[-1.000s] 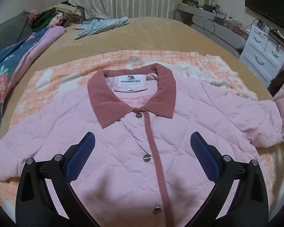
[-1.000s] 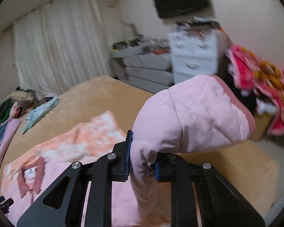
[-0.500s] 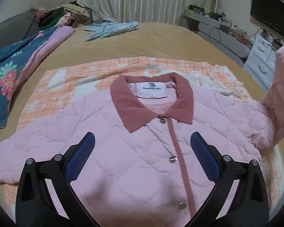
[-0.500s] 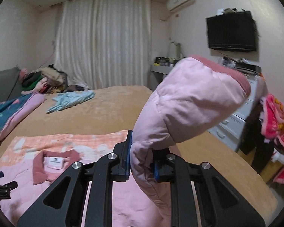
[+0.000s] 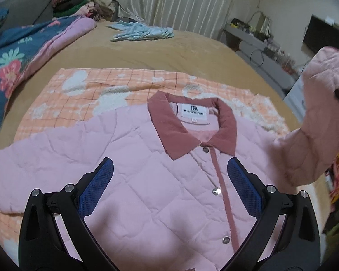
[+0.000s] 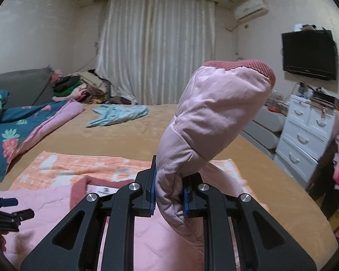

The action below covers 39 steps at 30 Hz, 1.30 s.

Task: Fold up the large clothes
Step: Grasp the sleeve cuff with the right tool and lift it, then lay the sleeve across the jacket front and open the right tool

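A pink quilted jacket (image 5: 147,176) with a dusty-red collar (image 5: 176,133) lies front up on an orange checked blanket (image 5: 115,85) on the bed. My left gripper (image 5: 169,187) is open and empty, hovering above the jacket's chest. My right gripper (image 6: 168,194) is shut on the jacket's sleeve (image 6: 214,122) and holds it up above the jacket body; the red cuff (image 6: 248,64) points up. The lifted sleeve also shows at the right of the left wrist view (image 5: 316,122). The left gripper shows at the left edge of the right wrist view (image 6: 4,212).
A tan bedspread (image 6: 128,135) covers the bed. A light blue garment (image 6: 117,115) lies farther back. A blue floral quilt (image 6: 18,133) and a pile of clothes (image 6: 83,85) sit at the left. White drawers (image 6: 305,133) and a TV (image 6: 309,54) stand on the right.
My right gripper has swung the held sleeve up and leftward over the jacket. My left gripper has shifted left, so the collar now sits further right in its view.
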Tool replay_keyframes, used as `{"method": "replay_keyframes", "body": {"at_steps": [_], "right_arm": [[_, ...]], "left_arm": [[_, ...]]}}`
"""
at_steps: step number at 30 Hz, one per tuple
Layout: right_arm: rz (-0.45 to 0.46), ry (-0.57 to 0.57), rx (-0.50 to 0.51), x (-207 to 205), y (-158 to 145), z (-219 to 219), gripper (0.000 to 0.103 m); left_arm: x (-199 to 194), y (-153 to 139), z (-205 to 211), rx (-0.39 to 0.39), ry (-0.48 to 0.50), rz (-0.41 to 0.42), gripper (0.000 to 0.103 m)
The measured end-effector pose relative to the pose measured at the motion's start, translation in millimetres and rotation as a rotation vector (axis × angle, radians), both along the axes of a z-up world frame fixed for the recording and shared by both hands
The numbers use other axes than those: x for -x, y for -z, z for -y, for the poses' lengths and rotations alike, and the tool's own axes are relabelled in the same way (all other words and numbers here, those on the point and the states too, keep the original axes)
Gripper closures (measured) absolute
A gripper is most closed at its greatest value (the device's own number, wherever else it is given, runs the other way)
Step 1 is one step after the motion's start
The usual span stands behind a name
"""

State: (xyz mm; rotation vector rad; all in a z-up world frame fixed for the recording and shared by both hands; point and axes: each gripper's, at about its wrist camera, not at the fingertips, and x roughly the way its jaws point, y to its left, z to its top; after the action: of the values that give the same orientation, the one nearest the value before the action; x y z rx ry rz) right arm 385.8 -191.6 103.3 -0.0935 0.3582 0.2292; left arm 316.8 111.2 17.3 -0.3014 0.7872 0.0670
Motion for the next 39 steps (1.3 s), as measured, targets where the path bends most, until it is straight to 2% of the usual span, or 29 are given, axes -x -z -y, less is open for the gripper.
{"method": "replay_keyframes", "body": {"at_steps": [1,6,10,14,17,23,27,29,31,32,33,34,35,39], "right_arm": [[0.001,-0.014,0.003,1,1,-9,0.087],[0.005,-0.103,0.01,8,13,-53,0.087],[-0.02,-0.177,0.017,16,33,-88,0.087],[-0.087,-0.234,0.0,17,57,-115,0.087],[-0.148,-0.273,0.027,19,85,-143,0.087],[-0.287,-0.341,0.098,24,143,-184,0.085],[-0.352,-0.405,0.166,37,173,-204,0.076],[-0.366,-0.426,0.208,42,181,-214,0.072],[-0.396,-0.457,0.216,45,186,-221,0.061],[-0.418,-0.468,0.194,45,186,-219,0.049],[-0.433,-0.474,0.176,46,185,-218,0.032],[-0.446,-0.476,0.161,48,184,-215,0.027],[-0.449,-0.482,0.15,51,181,-211,0.024],[-0.468,-0.5,0.095,59,169,-179,0.024]], "left_arm": [[1,-1,-5,0.02,-0.001,0.005,0.008],[10,-1,-40,0.227,-0.011,0.026,0.008],[17,0,-56,0.213,-0.063,0.034,0.008],[24,4,-75,0.251,-0.104,0.033,0.008],[28,7,-85,0.258,-0.122,0.029,0.008],[31,23,-97,0.365,-0.114,0.007,0.008],[31,32,-95,0.428,-0.093,-0.004,0.008],[30,41,-94,0.497,-0.075,-0.013,0.008],[29,48,-93,0.542,-0.062,-0.026,0.008],[28,52,-91,0.556,-0.057,-0.036,0.008],[27,57,-89,0.569,-0.055,-0.05,0.008],[25,64,-86,0.589,-0.05,-0.067,0.008],[23,70,-83,0.604,-0.046,-0.087,0.008],[12,94,-68,0.681,-0.042,-0.157,0.009]]}}
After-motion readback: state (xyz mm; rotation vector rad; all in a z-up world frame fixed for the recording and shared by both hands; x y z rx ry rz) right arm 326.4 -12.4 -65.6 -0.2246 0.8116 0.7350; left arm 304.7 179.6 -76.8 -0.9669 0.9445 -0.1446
